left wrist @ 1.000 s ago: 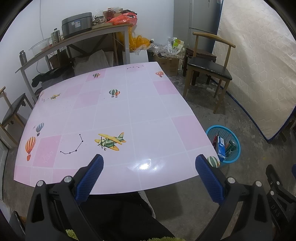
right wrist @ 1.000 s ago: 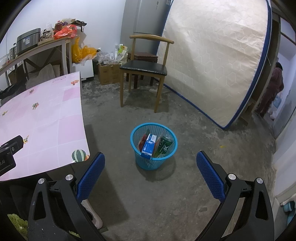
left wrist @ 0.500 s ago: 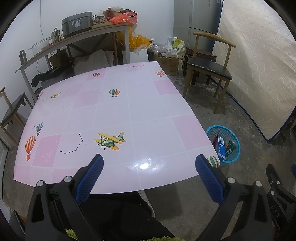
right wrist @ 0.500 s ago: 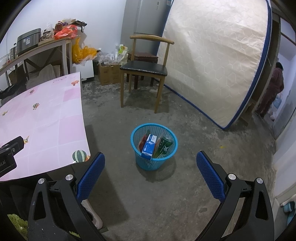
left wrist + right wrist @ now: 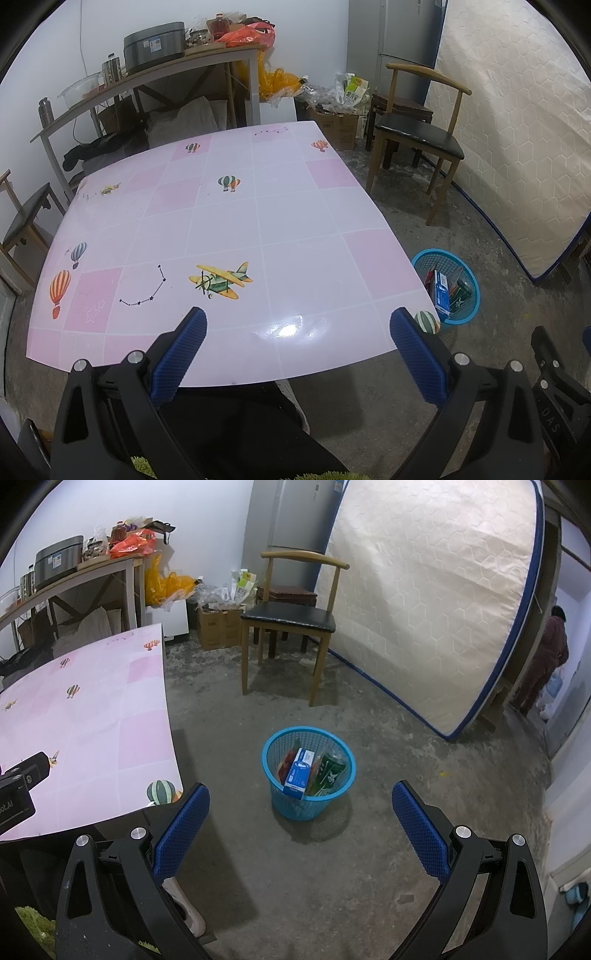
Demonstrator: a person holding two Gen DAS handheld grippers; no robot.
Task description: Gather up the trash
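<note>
Tools [image 5: 298, 324] [image 5: 301, 799] unmoved, jaws apart.

My left claw [image 5: 295, 334]: jaws spread wide, blue ribbed pads [image 5: 179, 360] facing each other, nothing between them; black arms with silver bolts run back toward me. My right claw [image 5: 301, 810]: jaws equally wide apart, blue pads [image 5: 419, 836] bare, holding nothing; held level, pointing forward and slightly down. My leg in dark clothing [image 5: 236, 432] shows below the left claw.
</note>
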